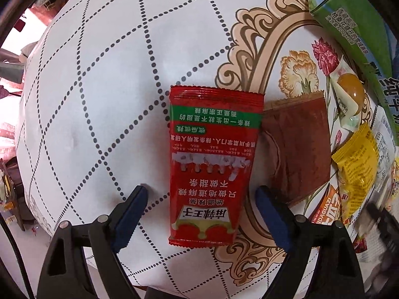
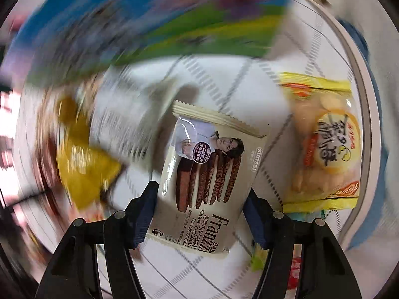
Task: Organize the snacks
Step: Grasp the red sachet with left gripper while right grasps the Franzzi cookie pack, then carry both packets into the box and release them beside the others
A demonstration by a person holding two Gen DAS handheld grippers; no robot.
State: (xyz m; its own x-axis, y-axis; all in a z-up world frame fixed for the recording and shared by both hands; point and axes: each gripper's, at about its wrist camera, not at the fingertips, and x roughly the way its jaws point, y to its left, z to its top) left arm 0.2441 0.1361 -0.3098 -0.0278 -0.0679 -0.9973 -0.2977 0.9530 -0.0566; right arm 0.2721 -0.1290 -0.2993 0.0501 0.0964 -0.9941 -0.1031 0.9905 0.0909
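The left claw [image 1: 201, 196] is spread wide, its dark blue fingers [image 1: 131, 214] on either side of the lower end of a flat red foil snack packet with a green band and white Chinese print [image 1: 212, 164]; neither finger touches the packet. That packet lies on the counter [image 1: 99, 87], which is covered by a white cloth with dotted diamond lines and a beige scroll border. Just beside the packet's right edge lies a dark brown sachet [image 1: 299, 149]. Farther right are a yellow crinkled wrapper [image 1: 356, 167] and a clear pouch with an amber round sweet [image 1: 348, 92], and beyond them a green and blue carton [image 1: 354, 25].

The right claw [image 2: 202, 200] grips a cream Franzzi yogurt chocolate cookie packet [image 2: 209, 174] by its two long edges, one blue finger against each side. The surroundings here are motion-blurred. To the right, on the same dotted cloth, lies a yellow-edged clear bag of pale crackers [image 2: 324, 147].
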